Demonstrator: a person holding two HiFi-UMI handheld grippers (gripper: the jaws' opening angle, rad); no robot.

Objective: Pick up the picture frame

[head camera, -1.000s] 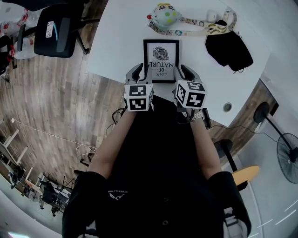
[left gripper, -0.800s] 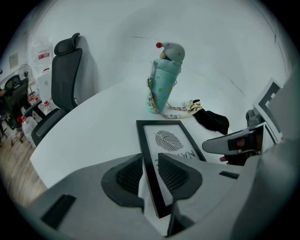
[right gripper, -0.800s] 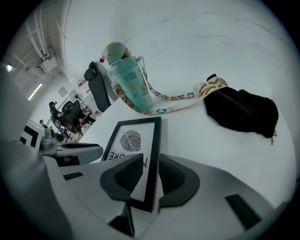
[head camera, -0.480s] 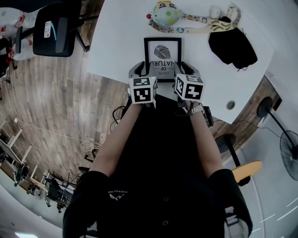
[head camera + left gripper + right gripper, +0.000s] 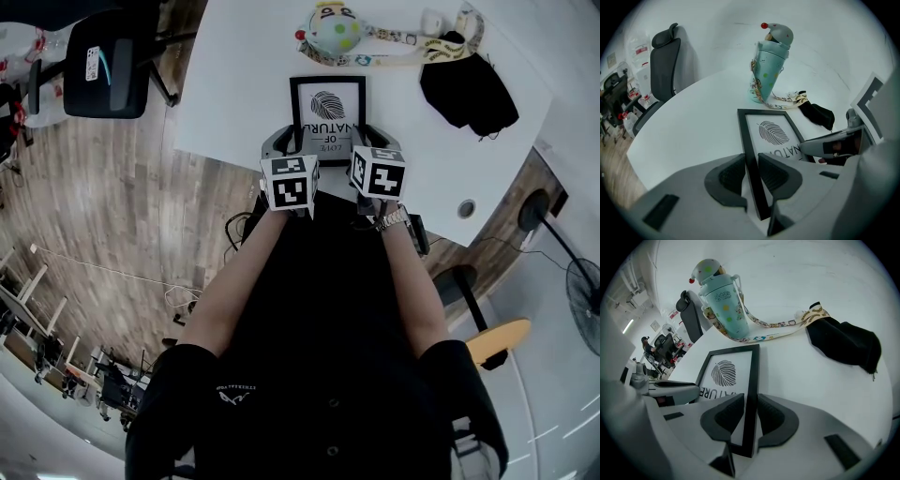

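A white table (image 5: 234, 84) over a wood floor carried a pale-green child's bottle (image 5: 334, 32), which we took as our mark. The picture frame (image 5: 327, 111) lay flat on the table just on our side of the bottle, leaf print up. A black pouch (image 5: 467, 86) lay to the bottle's right.

Both tools pointed steeply down at the end of the frame farthest from the bottle. The left tool (image 5: 751, 168) straddled the frame's left rail, its pads just beside the rail on either side, and we saw no firm press there. The right tool (image 5: 750, 416) straddled the right rail. Its jaws had just been closing with that rail between them, and the pads were all but on it, though not clearly clamped.

We judged the reach and the straddling done. The pinch on both rails remained to be finished, and the lift had not begun, for no edge of the frame had left the table.
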